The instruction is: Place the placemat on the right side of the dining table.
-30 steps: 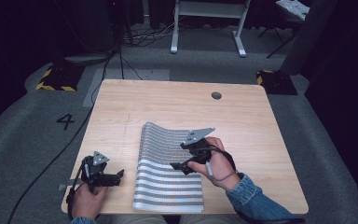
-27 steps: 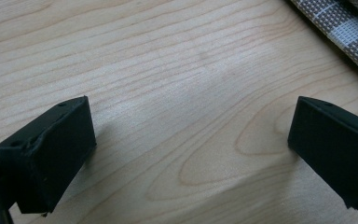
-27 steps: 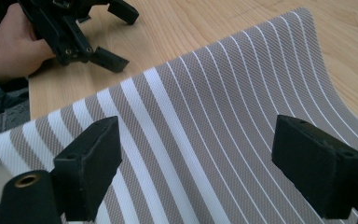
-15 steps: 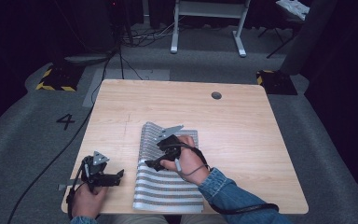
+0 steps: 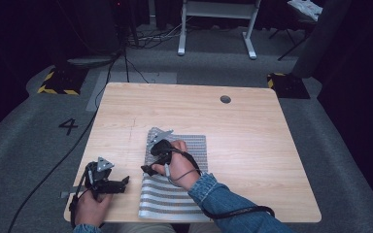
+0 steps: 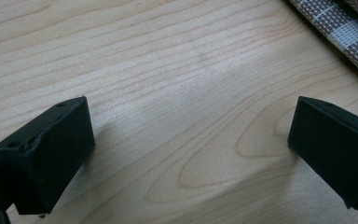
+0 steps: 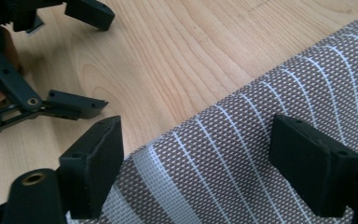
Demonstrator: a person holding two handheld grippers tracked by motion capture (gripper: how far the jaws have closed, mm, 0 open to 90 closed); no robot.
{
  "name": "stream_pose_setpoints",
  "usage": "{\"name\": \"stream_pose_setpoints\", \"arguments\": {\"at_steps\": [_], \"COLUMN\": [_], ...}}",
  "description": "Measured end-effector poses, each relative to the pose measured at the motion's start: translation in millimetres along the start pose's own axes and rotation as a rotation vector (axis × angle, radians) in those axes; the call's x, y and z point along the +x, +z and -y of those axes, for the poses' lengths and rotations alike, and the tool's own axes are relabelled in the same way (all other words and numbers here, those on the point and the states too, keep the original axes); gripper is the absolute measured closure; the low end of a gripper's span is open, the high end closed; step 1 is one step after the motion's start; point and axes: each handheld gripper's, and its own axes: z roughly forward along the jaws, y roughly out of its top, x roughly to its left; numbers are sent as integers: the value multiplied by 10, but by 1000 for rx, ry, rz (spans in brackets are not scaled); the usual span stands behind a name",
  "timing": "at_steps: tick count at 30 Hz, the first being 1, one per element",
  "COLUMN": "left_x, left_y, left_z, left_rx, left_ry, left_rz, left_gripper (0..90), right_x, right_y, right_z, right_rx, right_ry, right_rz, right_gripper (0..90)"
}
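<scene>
at the near left corner of the light wooden table (image 5: 252, 136), the left gripper (image 5: 122, 182) rests low with its jaws spread wide over bare wood and nothing between them. just to its right lies the brown and white striped woven placemat (image 5: 194, 145), long axis running near to far, with its far part folded over. the right gripper (image 5: 147, 169) hovers over the mat's left edge, jaws wide apart and empty, straddling that edge. so the edge lies directly under the right gripper, which is nearer to it than the left.
</scene>
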Motion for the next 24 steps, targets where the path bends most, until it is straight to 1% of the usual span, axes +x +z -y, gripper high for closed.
{"name": "stream_pose_setpoints", "arguments": {"at_steps": [1, 2, 4, 5, 6, 7, 8, 9, 11, 12, 13, 14, 15, 16, 17, 18, 19, 20, 21, 23, 24], "left_x": [-1, -1, -1, -1, 0, 0, -1, 0, -1, -2, -1, -1, -1, -1, -1, -1, 0, -1, -1, -2, 0], "left_y": [0, 0, 1, 1, 0, 0, 1, 0, 0, 1, 0, 1, 1, 1, 1, 1, 0, 0, 0, 0, 0], "left_z": [0, 0, 0, 0, 0, 0, 0, 0, 0, 0, 0, 0, 0, 0, 0, 0, 0, 0, 0, 0, 0], "left_rx": [-1, -1, -1, -2, 0, 0, -1, 0, 0, -2, -1, -1, -1, -1, -1, -1, 0, -1, -1, 0, 0], "left_ry": [-1, -1, -2, -2, 0, -1, -2, 0, -1, -2, -1, -2, -2, -2, -2, -2, 0, -2, -1, -2, 0], "left_rz": [0, 0, 0, 0, 0, 0, 0, 0, 0, 0, 0, 0, 0, 1, 1, 0, 0, 0, 0, -1, 0], "left_gripper": [3, 3, 3, 3, 3, 3, 3, 3, 3, 3, 3, 3, 3, 3, 3, 3, 3, 3, 3, 3, 3], "right_x": [-5, -9, -15, -28, -39, -37, -56, -63, -51, -57, -45, -29, -14, -23, -23, -6, 21, 29, 53, 48, 49], "right_y": [14, 22, 36, 47, 52, 47, 50, 49, 48, 62, 68, 72, 69, 85, 85, 85, 101, 115, 124, 148, 155], "right_z": [4, 10, 29, 39, 50, 55, 56, 55, 53, 56, 57, 62, 67, 69, 69, 69, 75, 77, 79, 96, 101], "right_rx": [0, 7, 9, 1, 1, 4, -8, -12, 1, -9, -8, -7, 7, -3, -3, 14, 19, 14, 20, 16, 9], "right_ry": [3, 17, 55, 55, 61, 80, 66, 66, 85, 64, 61, 68, 80, 50, 50, 66, 85, 72, 86, 65, 74], "right_rz": [4, 3, 1, -10, -8, -10, -18, -20, -19, -20, -18, -9, 3, 0, 0, 4, 18, 26, 34, 50, 43], "right_gripper": [167, 158, 156, 157, 159, 159, 161, 167, 169, 169, 168, 168, 165, 159, 159, 161, 157, 156, 155, 157, 161]}}
